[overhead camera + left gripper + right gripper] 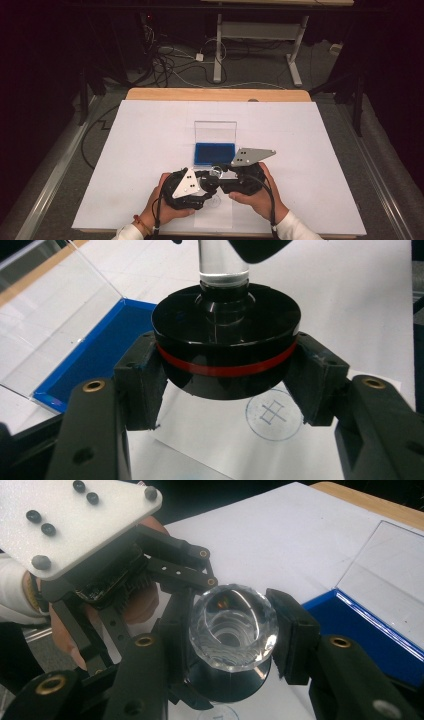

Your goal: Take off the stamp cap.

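The left gripper (202,186) is clamped on the black round base (226,347) of a stamp, its pads pressing the rim on either side along the red band (225,369). From that base a clear handle (223,262) rises away from the left jaws. The right gripper (226,176) is closed on that handle's faceted clear knob (233,627), one pad on each side. The two grippers meet tip to tip, with the stamp held between them above the table.

Just beneath the base lies a sheet of paper (220,440) bearing a round blue stamped mark (273,415). Farther out, beyond both grippers, sits an open blue case (214,153) with its clear lid (215,131) standing up, on the white table cover (150,150).
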{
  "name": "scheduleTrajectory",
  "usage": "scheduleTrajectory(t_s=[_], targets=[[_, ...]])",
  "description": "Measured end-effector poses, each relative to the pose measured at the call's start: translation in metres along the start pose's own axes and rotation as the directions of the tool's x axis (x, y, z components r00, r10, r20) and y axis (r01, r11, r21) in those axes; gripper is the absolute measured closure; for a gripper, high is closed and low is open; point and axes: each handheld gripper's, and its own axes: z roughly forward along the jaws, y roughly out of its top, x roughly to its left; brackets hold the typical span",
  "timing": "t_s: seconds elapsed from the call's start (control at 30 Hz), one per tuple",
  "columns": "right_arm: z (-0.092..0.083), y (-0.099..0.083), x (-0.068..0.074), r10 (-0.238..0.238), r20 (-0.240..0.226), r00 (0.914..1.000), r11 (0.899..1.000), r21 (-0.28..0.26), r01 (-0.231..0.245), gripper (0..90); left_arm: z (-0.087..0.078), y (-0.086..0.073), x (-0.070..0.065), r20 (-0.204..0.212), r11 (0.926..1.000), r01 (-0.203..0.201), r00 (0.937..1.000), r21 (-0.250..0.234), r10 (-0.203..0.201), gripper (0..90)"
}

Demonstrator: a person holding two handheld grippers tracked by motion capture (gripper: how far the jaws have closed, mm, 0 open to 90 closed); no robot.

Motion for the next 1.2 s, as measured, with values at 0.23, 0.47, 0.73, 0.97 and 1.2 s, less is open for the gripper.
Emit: scheduleTrajectory(t_s=[0.23, 0.47, 0.73, 0.97, 1.2], targets=[[0.0008, -0.0009, 0.0006, -0.006, 0.002, 1.0000, 1.000, 0.011, 0.006, 57.3, 0.0007, -0.0005, 0.0003, 0.008, 0.9999, -0.003, 1.0000, 0.013, 0.003, 36.9], [0.0007, -0.0016, 0.0005, -0.009, -0.002, 1.0000, 1.000, 0.019, 0.009, 57.4, 0.0005, 0.0001, -0.0016, -0.005, 0.9992, -0.028, 0.9996, 0.027, 0.028, 36.9], [0.0001, -0.0018, 0.0003, -0.010, 0.000, 1.0000, 1.000, 0.022, 0.010, 57.4, 0.0020, -0.0017, -0.0002, 0.024, 0.9999, 0.007, 0.9997, 0.015, -0.007, 37.0], [0.0025, -0.0020, 0.0057, -0.047, 0.027, 0.9985, 0.998, 0.038, 0.046, 57.5, 0.0038, -0.0035, 0.0018, 0.060, 0.9994, 0.031, 0.9977, 0.015, -0.031, 37.0], [0.0000, -0.0043, -0.0021, 0.009, -0.020, 0.9998, 0.999, 0.035, -0.009, 57.5, 0.0010, -0.0017, -0.0015, 0.009, 0.9986, -0.037, 0.9993, 0.037, 0.037, 37.1]])
